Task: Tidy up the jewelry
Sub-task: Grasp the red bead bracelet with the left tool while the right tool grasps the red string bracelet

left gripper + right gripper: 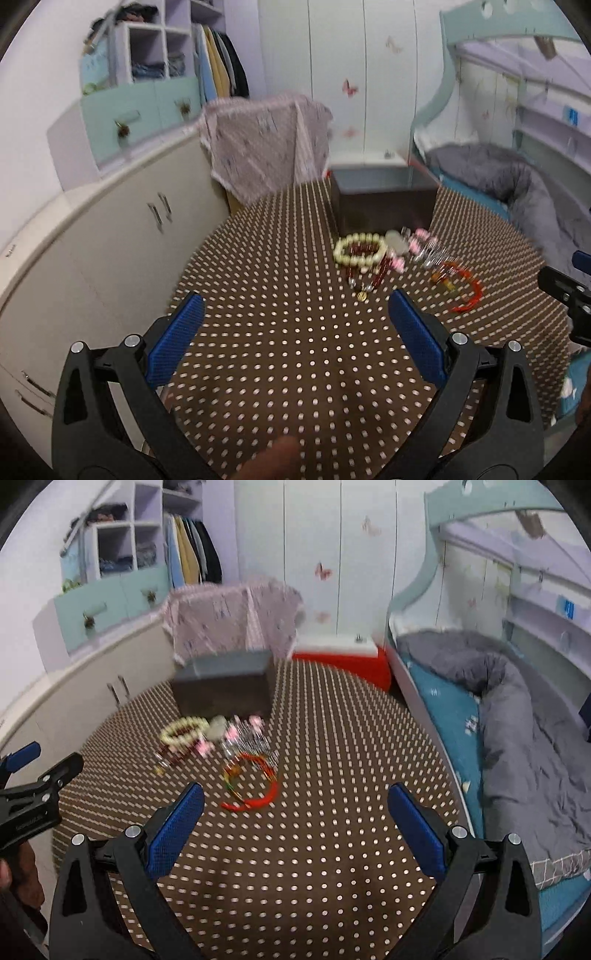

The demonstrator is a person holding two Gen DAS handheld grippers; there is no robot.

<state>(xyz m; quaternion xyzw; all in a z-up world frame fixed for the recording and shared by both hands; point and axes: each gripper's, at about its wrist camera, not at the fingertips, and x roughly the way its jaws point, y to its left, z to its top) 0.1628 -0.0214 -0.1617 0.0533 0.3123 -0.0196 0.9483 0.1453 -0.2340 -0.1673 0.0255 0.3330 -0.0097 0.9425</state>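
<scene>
Ahead of the left claw [295, 317], spread and empty, lie the bead bracelet [360, 250] and dark box [384, 201] on the dotted surface [280, 369]. Just beyond the right claw [295, 799], also spread, lies the red bracelet [258, 790]. Best approach low, straddle one piece, and pinch it free of the tangle.

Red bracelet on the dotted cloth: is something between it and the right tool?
Nothing visible. The right tool is open, and only bare dotted cloth lies between its tips and the red bracelet. The other jewelry and the dark box lie beyond it.
</scene>
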